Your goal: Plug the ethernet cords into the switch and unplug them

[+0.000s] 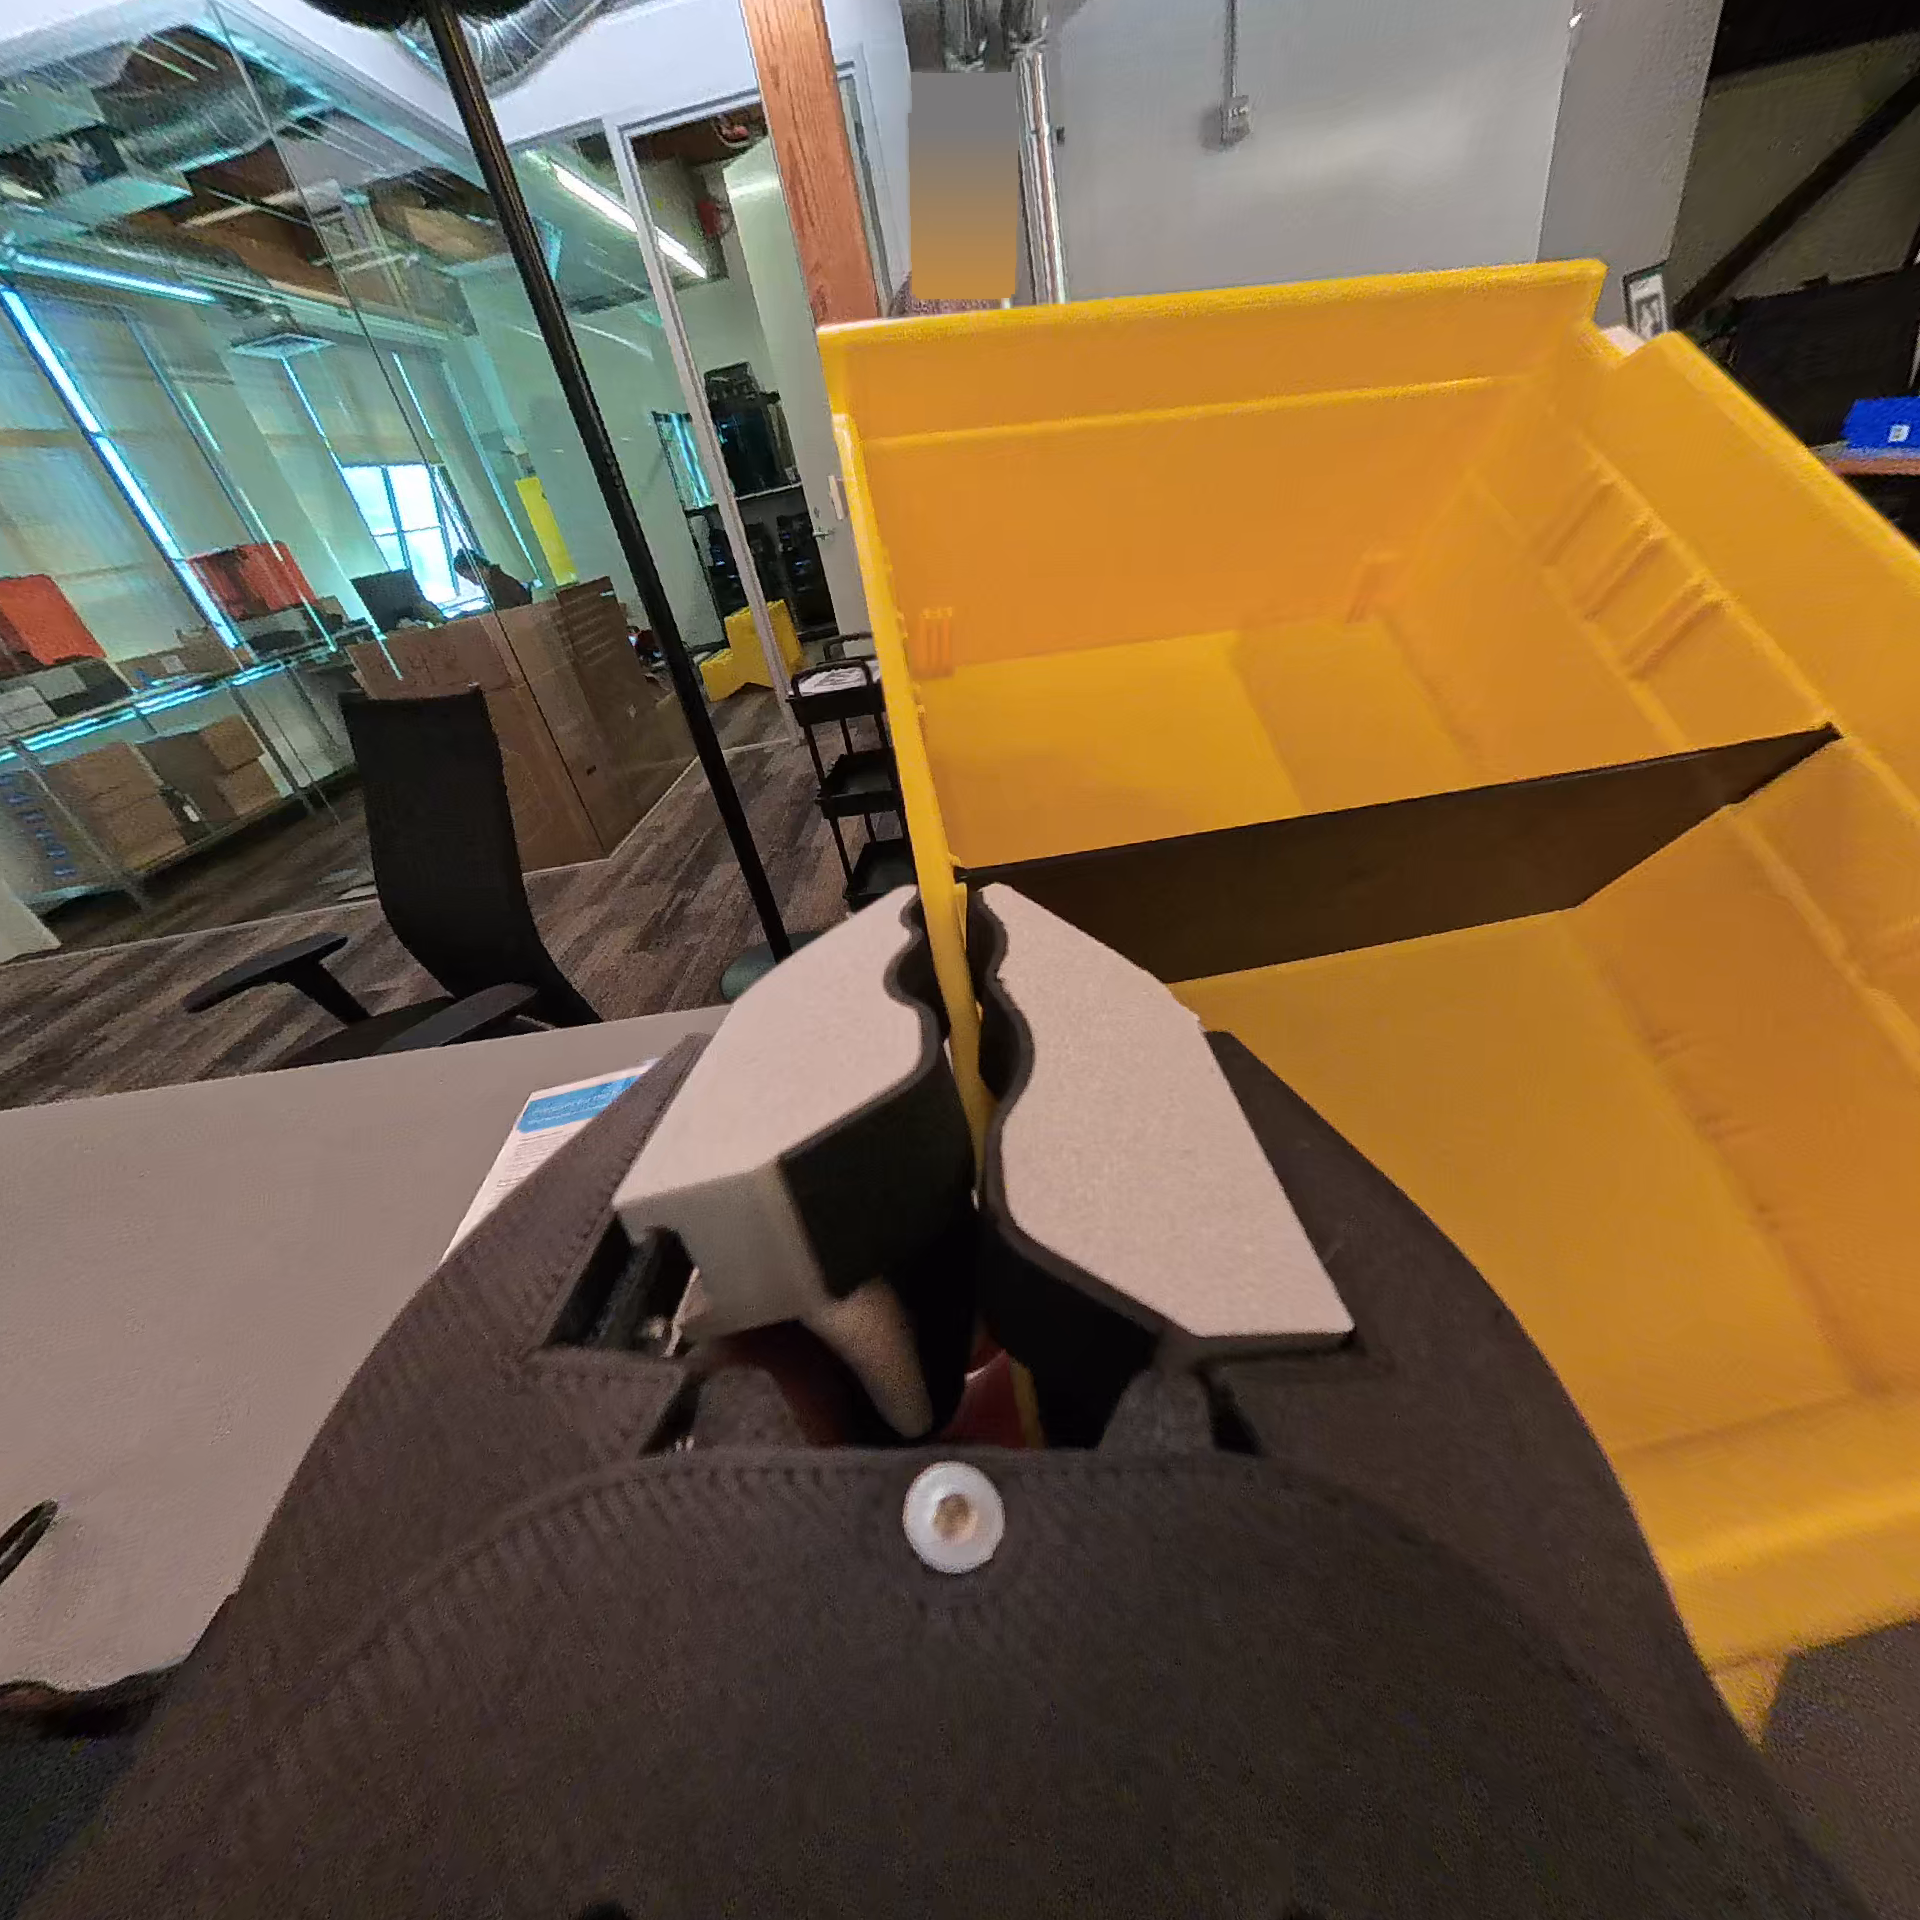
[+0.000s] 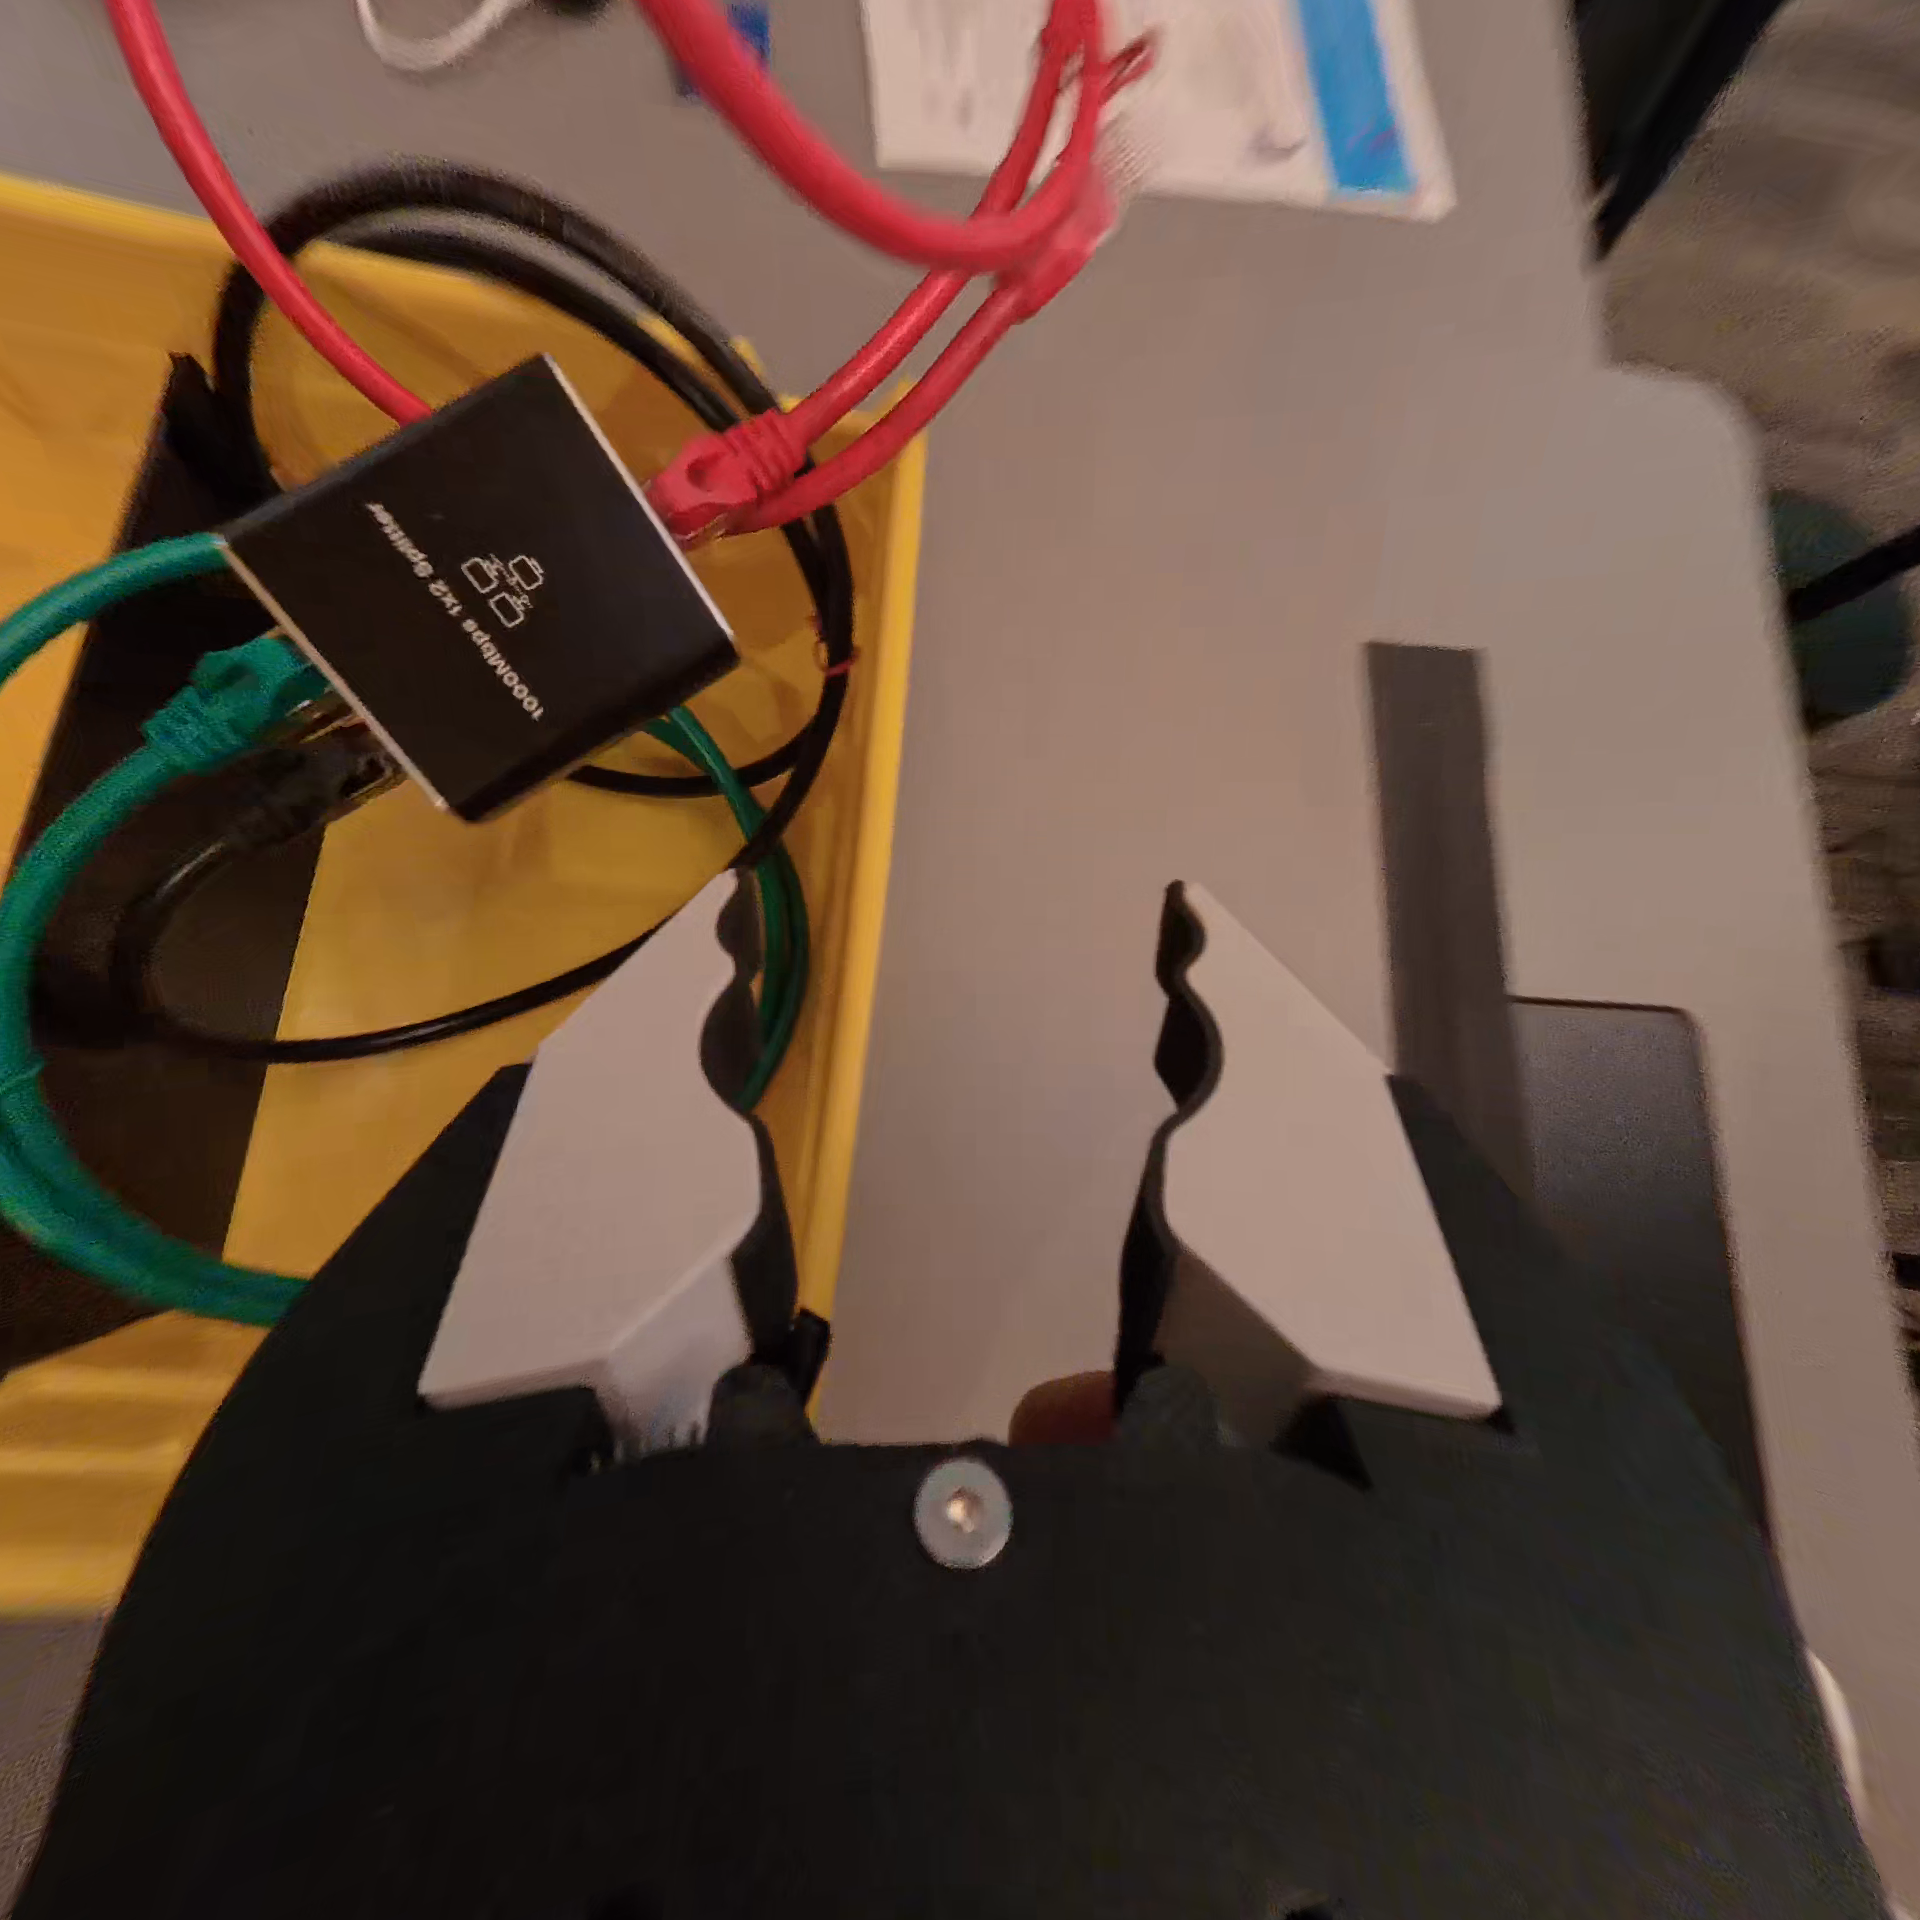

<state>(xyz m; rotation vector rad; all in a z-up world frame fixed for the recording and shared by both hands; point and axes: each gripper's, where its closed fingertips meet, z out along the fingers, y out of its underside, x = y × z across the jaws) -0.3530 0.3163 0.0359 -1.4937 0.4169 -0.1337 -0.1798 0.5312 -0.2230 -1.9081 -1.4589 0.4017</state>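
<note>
A small black switch (image 2: 478, 587) sits over the yellow bin (image 2: 873, 727). A red cord (image 2: 727, 473) is plugged into one side. A green cord (image 2: 197, 707) and a black cord (image 2: 281, 800) are plugged into the opposite side. Their loops lie in the bin across its black divider (image 2: 135, 935). My right gripper (image 2: 951, 888) is open and empty above the grey table, just right of the bin's rim. My left gripper (image 1: 956, 935) is shut on the side wall of the yellow bin (image 1: 1351, 540), near the black divider (image 1: 1403, 862). The part of the bin in the left wrist view is empty.
A white and blue paper packet (image 2: 1143, 94) lies on the grey table (image 1: 260, 1247) beyond the bin. A flat black object (image 2: 1600, 1143) lies at the right. A black office chair (image 1: 447, 831) and a black pole (image 1: 623, 520) stand past the table edge. The left gripper's tips are roughly 40 centimeters from the right gripper's. The small black switch (image 2: 478, 587) is about 6 centimeters from my right fingertips and 30 centimeters from my left.
</note>
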